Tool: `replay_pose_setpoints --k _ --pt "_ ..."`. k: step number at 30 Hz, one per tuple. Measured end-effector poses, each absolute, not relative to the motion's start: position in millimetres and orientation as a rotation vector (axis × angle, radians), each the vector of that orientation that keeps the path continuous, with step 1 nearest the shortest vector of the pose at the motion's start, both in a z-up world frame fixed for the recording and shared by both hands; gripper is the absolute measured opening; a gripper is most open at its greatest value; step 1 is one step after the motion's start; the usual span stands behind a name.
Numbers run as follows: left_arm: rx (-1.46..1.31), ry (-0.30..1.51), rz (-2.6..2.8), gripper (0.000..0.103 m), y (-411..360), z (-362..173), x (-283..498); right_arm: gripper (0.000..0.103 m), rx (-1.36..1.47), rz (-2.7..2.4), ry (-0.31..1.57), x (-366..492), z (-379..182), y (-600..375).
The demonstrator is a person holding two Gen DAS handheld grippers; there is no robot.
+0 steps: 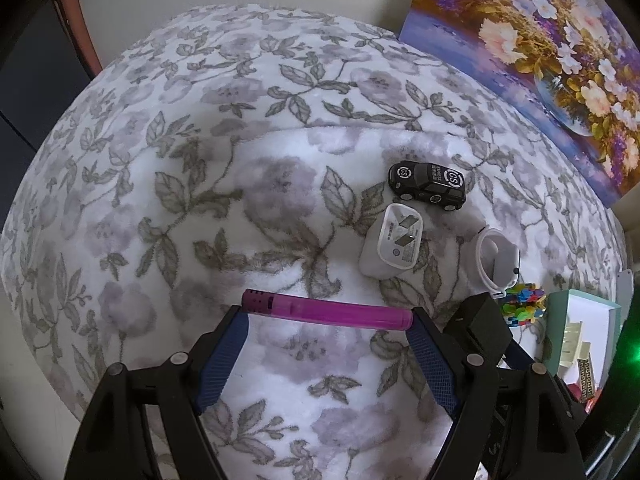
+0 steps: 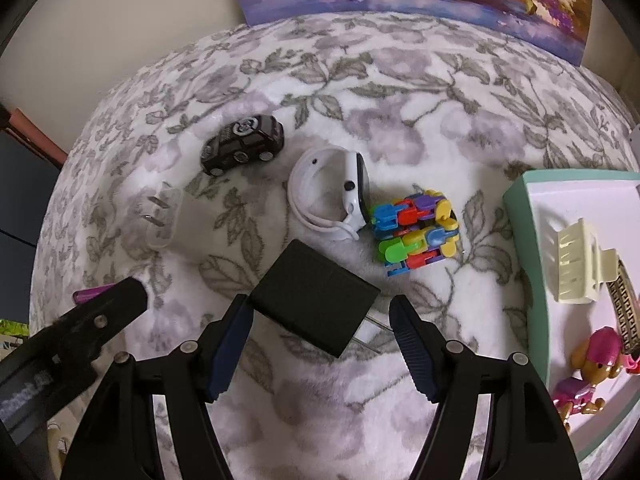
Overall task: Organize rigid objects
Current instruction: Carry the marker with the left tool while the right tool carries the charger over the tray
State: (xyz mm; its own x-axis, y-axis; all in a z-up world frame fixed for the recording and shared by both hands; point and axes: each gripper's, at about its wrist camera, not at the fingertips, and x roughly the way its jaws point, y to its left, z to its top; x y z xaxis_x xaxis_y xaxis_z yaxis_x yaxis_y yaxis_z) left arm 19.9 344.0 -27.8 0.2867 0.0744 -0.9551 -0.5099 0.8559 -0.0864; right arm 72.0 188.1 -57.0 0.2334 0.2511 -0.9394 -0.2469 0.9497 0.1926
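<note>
Two grippers work over the flowered blanket (image 1: pixel 200 128): the left gripper (image 1: pixel 328 318) stands wide, its tips at either end of the purple lighter (image 1: pixel 326 312) lying crosswise on the cloth, though whether they touch it is hard to tell. The right gripper (image 2: pixel 320 320) is also spread wide around the black charger (image 2: pixel 314 308), its left finger (image 2: pixel 230 344) at the charger's edge, its right finger apart from the prongs. Farther off lie the white charger (image 1: pixel 390 242), toy car (image 1: pixel 428 186), white watch (image 2: pixel 332 194) and coloured block toy (image 2: pixel 416 232), while the box (image 2: pixel 520 200) is cut off at the right edge.
</note>
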Motion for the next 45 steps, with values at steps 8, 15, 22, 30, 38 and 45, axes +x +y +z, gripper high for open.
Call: replay_pose_setpoints --k 8,15,22,30,38,45 --pt "-0.39 1.168 0.404 0.083 331 -3 21 0.072 0.033 0.385 1.258 68 -26 174" --pt "-0.357 1.115 0.398 0.083 315 21 23 0.072 0.063 0.316 1.244 82 -10 139" --pt "-0.315 1.091 0.358 0.083 278 28 32 0.072 0.138 0.243 1.222 94 8 84" --pt "-0.235 1.086 0.225 0.083 197 30 47 0.072 0.193 0.106 1.21 106 17 10" --pt "-0.139 1.091 0.08 0.083 114 38 75 0.072 0.234 -0.057 1.186 110 19 -67" --pt "-0.084 1.092 -0.044 0.083 55 34 89 0.072 0.318 -0.131 1.187 111 12 -123"
